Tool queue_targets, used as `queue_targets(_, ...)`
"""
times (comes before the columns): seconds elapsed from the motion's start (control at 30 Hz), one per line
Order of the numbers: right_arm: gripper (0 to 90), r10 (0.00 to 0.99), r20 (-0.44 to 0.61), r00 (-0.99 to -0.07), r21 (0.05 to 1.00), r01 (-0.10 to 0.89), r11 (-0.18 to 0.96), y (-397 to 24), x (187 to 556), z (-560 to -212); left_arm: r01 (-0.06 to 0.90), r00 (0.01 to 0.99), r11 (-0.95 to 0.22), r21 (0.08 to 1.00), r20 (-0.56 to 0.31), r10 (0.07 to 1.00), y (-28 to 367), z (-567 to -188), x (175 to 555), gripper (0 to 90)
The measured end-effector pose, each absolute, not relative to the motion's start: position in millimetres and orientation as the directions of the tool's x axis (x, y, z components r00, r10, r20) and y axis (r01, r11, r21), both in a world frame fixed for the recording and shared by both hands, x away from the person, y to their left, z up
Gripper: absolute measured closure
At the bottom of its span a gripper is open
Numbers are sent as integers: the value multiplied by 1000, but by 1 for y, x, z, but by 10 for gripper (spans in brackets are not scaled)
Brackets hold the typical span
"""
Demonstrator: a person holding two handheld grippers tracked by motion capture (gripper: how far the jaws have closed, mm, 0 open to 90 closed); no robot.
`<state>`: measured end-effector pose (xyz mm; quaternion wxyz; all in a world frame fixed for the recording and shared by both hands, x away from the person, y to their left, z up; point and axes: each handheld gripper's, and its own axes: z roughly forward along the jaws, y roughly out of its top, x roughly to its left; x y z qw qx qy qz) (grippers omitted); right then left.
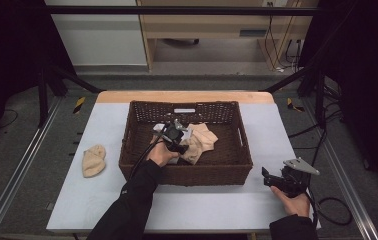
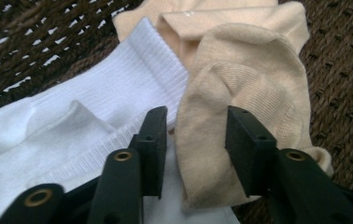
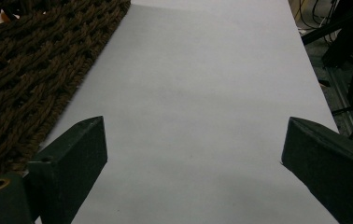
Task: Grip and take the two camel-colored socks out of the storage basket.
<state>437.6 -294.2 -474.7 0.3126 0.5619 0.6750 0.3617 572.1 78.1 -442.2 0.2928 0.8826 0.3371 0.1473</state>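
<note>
A brown wicker basket (image 1: 187,175) stands mid-table with a beige sock (image 1: 203,139) and a white sock (image 1: 158,127) lying in it. My left gripper (image 1: 179,144) reaches down into the basket. In the left gripper view, a raised fold of the beige sock (image 2: 240,79) lies between the jaws of my left gripper (image 2: 196,119), which stand partly apart and do not visibly squeeze it. The ribbed white sock (image 2: 95,102) lies to its left, under the left jaw. My right gripper (image 1: 270,178) rests open on the table right of the basket, with bare tabletop between its jaws (image 3: 193,135).
Another beige sock (image 1: 93,161) lies on the pale grey table top (image 1: 207,205), left of the basket. The basket's woven side (image 3: 20,74) is close on the right gripper's left. Cables and frame legs stand past the table's right edge.
</note>
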Motion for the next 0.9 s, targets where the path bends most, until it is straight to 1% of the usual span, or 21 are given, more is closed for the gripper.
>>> queue_targets(0.2,75,985,-15,-173,840,533,107,-294,437,-475,527,735,-626,575,60,675,77,-442,570,747)
queue_targets(0.3,75,985,-13,-171,839,533,104,-294,437,-474,540,730,-620,569,49,682,77,-440,569,810)
queue_targets(0.43,76,985,-15,-171,839,533,105,-294,437,-474,548,725,-605,578,33,688,78,-437,568,826)
queue_targets(0.53,76,985,-17,-170,839,534,106,-294,437,-474,542,720,-584,604,25,693,80,-434,566,837)
queue_targets(0.7,76,986,-16,-168,839,534,105,-295,437,-474,518,705,-521,679,6,709,89,-425,562,843)
queue_targets(0.77,76,986,-17,-167,838,535,105,-295,437,-474,505,702,-521,688,24,712,91,-422,561,844)
queue_targets(0.87,76,986,-20,-167,838,535,108,-294,437,-474,494,701,-509,705,23,712,93,-419,559,846)
queue_targets(0.9,76,986,-19,-168,838,535,107,-294,437,-474,478,705,-495,726,18,709,93,-414,557,847)
